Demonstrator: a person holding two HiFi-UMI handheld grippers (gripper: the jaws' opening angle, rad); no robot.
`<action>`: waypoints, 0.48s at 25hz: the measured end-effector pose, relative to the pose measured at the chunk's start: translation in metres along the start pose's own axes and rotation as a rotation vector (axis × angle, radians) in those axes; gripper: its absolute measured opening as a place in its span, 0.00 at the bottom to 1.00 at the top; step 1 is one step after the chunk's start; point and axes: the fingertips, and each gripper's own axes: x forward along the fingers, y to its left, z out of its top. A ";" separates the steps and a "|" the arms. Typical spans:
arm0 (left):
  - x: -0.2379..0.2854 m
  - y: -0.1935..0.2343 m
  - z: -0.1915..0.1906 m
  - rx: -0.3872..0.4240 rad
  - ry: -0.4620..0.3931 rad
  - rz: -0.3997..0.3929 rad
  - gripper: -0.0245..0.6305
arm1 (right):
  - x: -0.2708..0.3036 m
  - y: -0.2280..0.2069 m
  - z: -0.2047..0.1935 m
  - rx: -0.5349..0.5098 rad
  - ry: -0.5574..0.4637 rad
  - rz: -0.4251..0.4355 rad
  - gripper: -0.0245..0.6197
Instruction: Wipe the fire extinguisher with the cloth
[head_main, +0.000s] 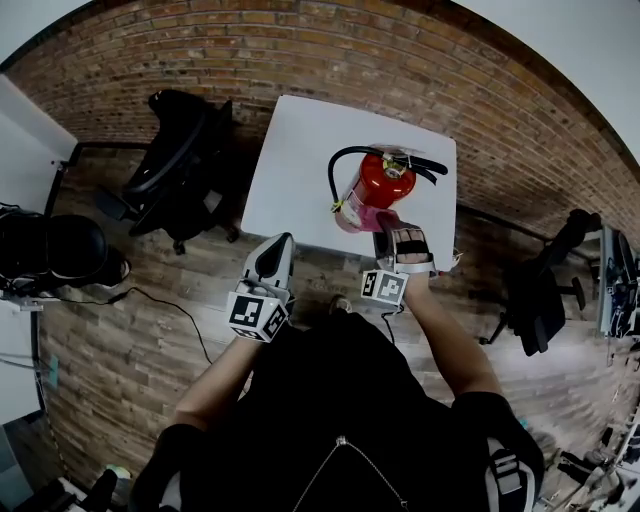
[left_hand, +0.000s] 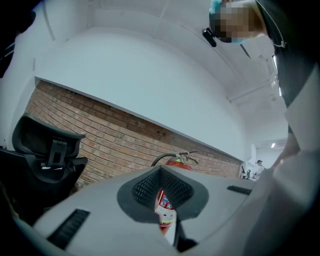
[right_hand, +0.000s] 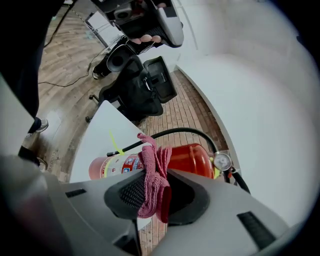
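The fire extinguisher stands unbraced by the table's near edge, the left gripper's fingers clenched empty, so a hard push from the right gripper, clamping the cloth, could topple it.

A white square table stands on a wood-plank floor, its far edge by a brick wall. The only thing on its top is a red fire extinguisher, upright near the front right corner, its black hose looping out over the bare white surface. On the floor, a black office chair stands just left of the table, another well off to the right, and a black cable trails across the planks.
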 end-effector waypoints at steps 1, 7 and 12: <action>0.001 -0.001 0.001 0.002 -0.002 -0.006 0.08 | -0.002 -0.005 0.001 0.001 0.000 -0.009 0.20; 0.008 -0.004 0.006 0.004 -0.015 -0.037 0.08 | -0.014 -0.035 0.007 -0.001 0.007 -0.063 0.20; 0.011 -0.005 0.010 0.005 -0.027 -0.058 0.08 | -0.023 -0.054 0.011 -0.011 0.010 -0.103 0.20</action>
